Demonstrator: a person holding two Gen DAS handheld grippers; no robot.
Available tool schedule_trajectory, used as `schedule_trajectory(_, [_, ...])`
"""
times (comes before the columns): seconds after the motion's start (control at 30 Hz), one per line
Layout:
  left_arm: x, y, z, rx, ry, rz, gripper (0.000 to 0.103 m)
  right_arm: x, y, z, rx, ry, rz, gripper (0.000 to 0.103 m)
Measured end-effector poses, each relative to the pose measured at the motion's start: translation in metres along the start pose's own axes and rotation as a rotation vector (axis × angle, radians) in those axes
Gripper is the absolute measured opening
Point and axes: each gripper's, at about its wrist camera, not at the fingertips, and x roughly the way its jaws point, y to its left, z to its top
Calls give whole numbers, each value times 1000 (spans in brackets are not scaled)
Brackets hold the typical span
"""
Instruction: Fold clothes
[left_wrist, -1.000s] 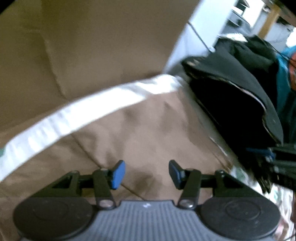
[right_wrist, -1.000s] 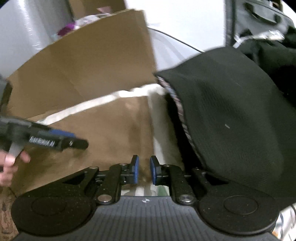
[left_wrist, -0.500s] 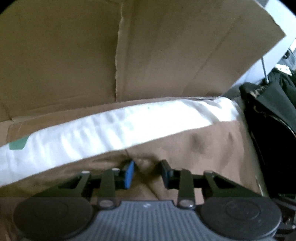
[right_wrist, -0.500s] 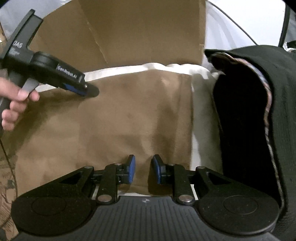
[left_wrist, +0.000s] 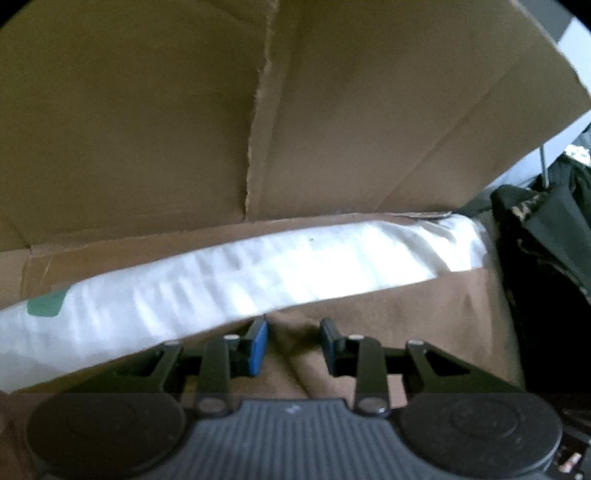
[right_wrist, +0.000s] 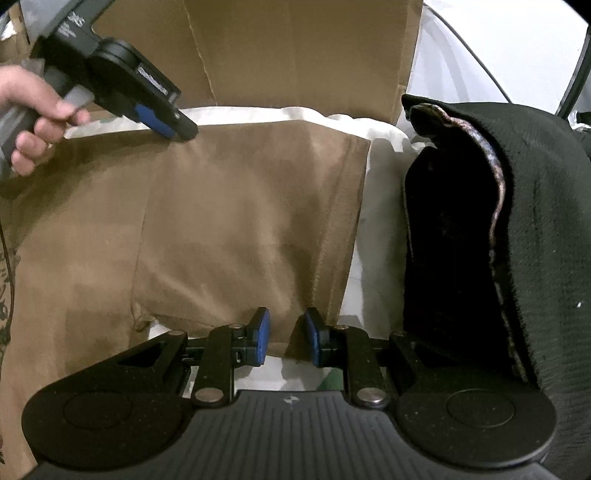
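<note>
Brown garment (right_wrist: 229, 229) spread flat on white cloth (left_wrist: 258, 280), partly folded; left gripper (left_wrist: 293, 341) pinching a ridge at far edge, right gripper (right_wrist: 286, 338) narrowly parted at near edge, grip unclear

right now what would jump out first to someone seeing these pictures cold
A brown garment lies spread flat across the middle, on a white cloth that shows as a bright band along its far edge. A cardboard sheet stands behind it, and a black garment is heaped to the right. The left gripper reaches the brown garment's far edge, while the right gripper sits at its near edge.
</note>
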Motion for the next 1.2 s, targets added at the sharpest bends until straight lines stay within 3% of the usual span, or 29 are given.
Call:
schedule_trajectory(0.13, [-17, 10, 3, -35, 12, -22, 33, -6, -1, 7, 8, 2, -5, 27])
schedule_trajectory(0.3, [-50, 26, 4, -74, -23, -33, 34, -11, -2, 19, 8, -75, -22, 28])
schedule_trajectory(0.63, [-125, 83, 2, -151, -90, 13, 34, 4, 13, 60, -27, -139, 9, 29])
schedule_trajectory(0.8, [-179, 116, -6, -141, -121, 64, 37, 8, 22, 71, -69, -116, 43, 29])
schedule_trajectory(0.93, [-231, 153, -21, -149, -145, 130, 37, -3, 33, 82, -137, -150, 27, 29])
schedule_trajectory(1.2, [-336, 231, -65, -191, -181, 349, 37, -26, 49, 114, -171, -183, 59, 29])
